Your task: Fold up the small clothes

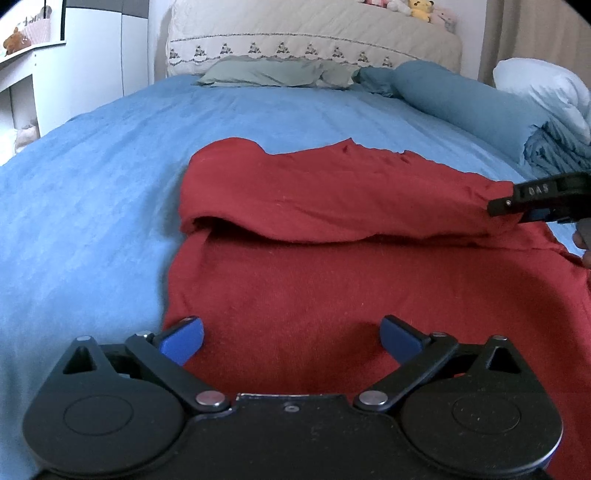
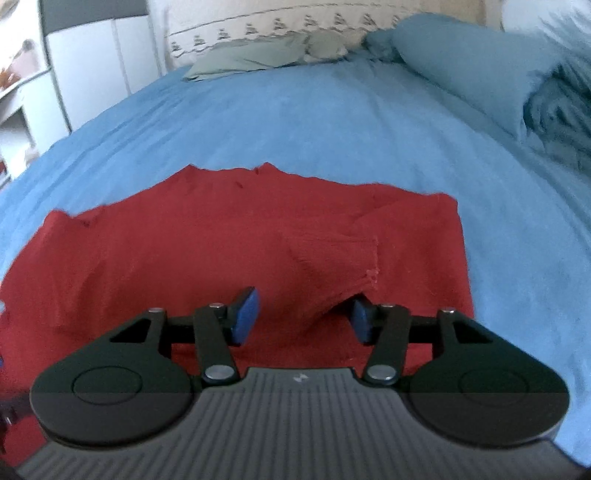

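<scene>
A red knit sweater (image 1: 332, 280) lies spread on the blue bed sheet (image 1: 92, 192). In the left wrist view its far part is folded over toward me in a thick band. My left gripper (image 1: 291, 332) hovers open above the sweater's near left edge, with nothing between its blue pads. From the right wrist, a ribbed sleeve cuff (image 2: 332, 258) lies folded across the sweater's body (image 2: 166, 251). My right gripper (image 2: 304, 315) stands open around the cuff's near end, its pads apart from the cloth. The right gripper (image 1: 496, 206) also shows at the fold's right end.
Pillows (image 1: 273, 72) and a quilted headboard (image 1: 314, 33) are at the far end of the bed. A teal pillow and bunched bedding (image 1: 480, 107) lie at the far right. White furniture (image 1: 74, 55) stands to the left. A person's fingers (image 1: 583, 251) show at the right edge.
</scene>
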A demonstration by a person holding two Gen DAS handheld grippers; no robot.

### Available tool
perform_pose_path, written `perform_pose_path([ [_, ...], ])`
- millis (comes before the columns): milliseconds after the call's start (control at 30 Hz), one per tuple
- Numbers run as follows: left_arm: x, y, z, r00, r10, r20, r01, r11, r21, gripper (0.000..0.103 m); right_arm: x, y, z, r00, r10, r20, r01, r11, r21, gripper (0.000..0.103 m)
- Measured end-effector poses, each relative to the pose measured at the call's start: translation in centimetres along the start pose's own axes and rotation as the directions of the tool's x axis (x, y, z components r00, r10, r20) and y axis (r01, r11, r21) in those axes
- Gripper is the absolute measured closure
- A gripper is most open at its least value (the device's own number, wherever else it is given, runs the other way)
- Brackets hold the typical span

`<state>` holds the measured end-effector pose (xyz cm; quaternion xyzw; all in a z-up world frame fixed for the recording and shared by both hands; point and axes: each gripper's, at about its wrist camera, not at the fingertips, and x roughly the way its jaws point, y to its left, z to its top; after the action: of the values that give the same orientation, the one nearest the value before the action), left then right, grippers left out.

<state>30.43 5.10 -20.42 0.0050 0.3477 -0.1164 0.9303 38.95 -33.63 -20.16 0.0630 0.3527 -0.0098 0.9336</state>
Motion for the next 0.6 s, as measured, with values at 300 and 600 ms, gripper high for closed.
perform_pose_path([
  [300, -0.1, 0.3, -0.1, 1.0, -0.015, 0.004, 0.015, 1.0, -0.012, 0.0, -1.5, -0.9, 2.7, 0.996, 0.0, 0.091, -0.003, 0.999, 0.032, 0.082],
  [600, 0.0, 0.2, -0.1, 1.0, -0.008, -0.002, 0.008, 1.0, -0.005, 0.0, -2.5, -4.2, 3.1, 0.985, -0.12, 0.12, 0.119, 0.993, 0.014, 0.079],
])
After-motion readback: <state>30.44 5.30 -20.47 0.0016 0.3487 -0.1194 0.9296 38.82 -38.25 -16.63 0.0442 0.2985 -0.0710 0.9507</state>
